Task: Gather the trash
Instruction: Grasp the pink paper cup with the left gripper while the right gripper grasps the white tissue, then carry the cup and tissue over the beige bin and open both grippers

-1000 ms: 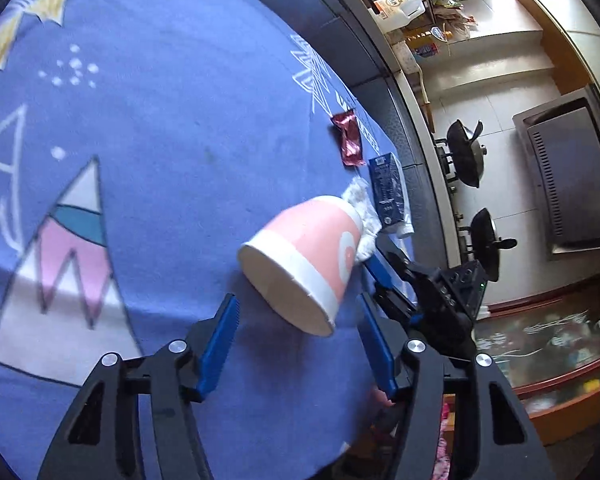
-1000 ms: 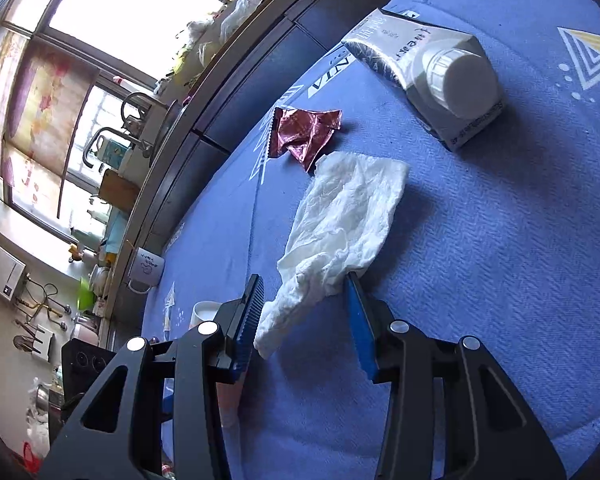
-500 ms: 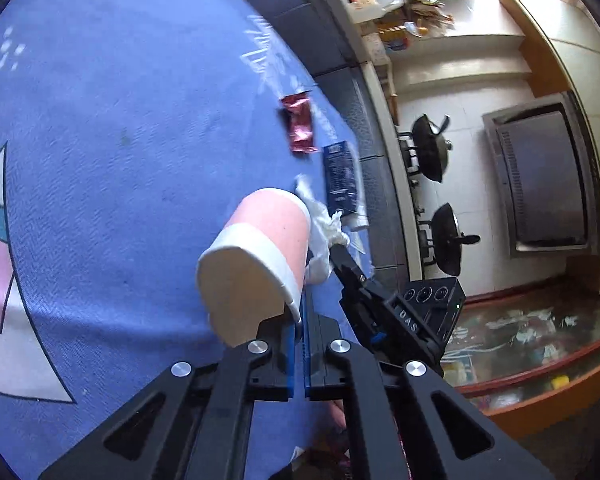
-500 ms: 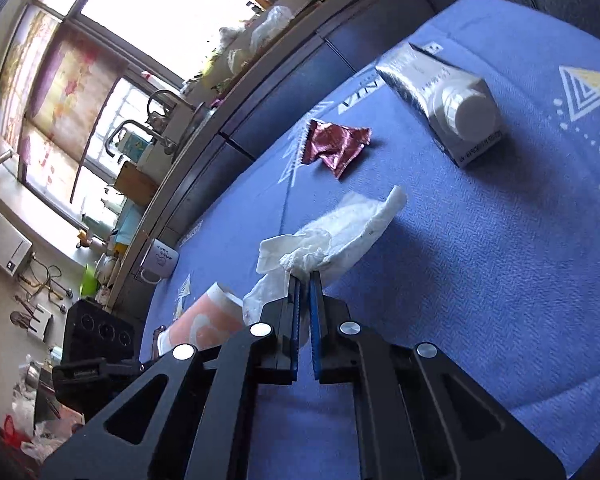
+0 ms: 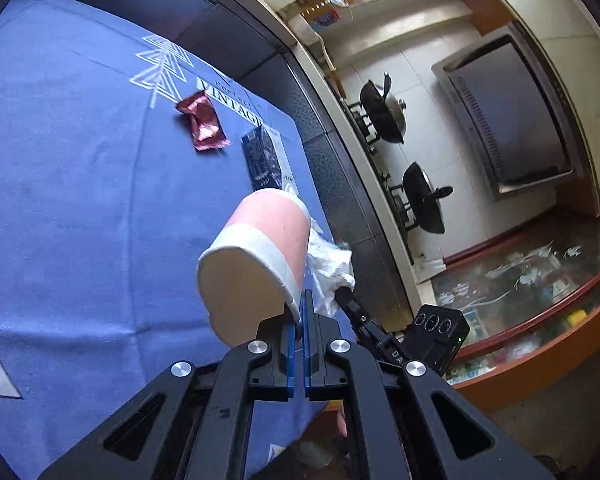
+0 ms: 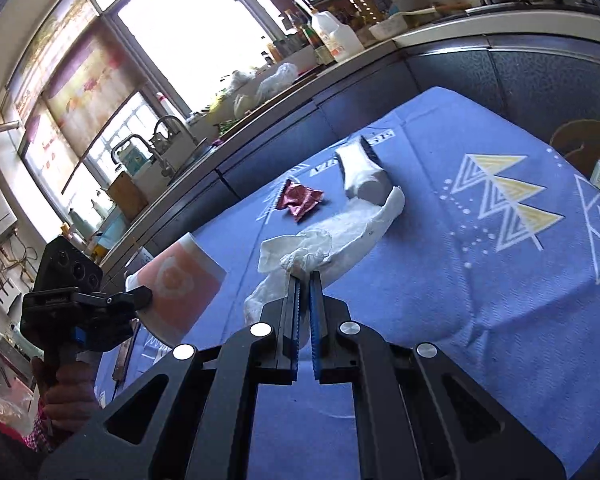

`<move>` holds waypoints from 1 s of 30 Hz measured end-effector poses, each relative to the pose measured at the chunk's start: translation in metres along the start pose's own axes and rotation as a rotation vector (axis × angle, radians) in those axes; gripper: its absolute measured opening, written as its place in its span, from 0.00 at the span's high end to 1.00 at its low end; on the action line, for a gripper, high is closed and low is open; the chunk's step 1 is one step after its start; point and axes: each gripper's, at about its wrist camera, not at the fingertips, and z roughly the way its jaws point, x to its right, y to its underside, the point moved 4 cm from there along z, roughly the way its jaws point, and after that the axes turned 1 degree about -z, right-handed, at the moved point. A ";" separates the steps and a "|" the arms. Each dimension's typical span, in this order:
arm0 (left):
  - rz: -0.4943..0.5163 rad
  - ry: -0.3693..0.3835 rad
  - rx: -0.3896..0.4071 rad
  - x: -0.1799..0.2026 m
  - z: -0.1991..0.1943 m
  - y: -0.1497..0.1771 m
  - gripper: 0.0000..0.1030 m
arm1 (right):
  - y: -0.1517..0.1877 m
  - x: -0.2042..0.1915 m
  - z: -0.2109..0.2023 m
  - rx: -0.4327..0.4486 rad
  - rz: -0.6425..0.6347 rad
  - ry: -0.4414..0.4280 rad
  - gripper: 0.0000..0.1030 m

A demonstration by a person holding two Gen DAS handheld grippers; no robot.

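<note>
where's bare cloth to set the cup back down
Bare blue cloth spreads left of the held paper cup, below the red wrapper. It is crowded on the right: wrapper, carton and tissue cluster near the table edge.

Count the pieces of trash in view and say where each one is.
4. Cup pinched at its rim by the left gripper; tissue held in the right gripper; red wrapper and carton lying on the blue cloth. More may be hidden.

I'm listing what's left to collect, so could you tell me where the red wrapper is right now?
The red wrapper lies on the blue cloth near its far edge, just left of the carton and beyond the tissue in the right gripper.
</note>
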 end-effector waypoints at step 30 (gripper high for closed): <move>0.499 -0.156 -0.416 0.193 0.384 -0.032 0.97 | -0.085 0.293 -0.108 0.208 0.292 0.365 0.91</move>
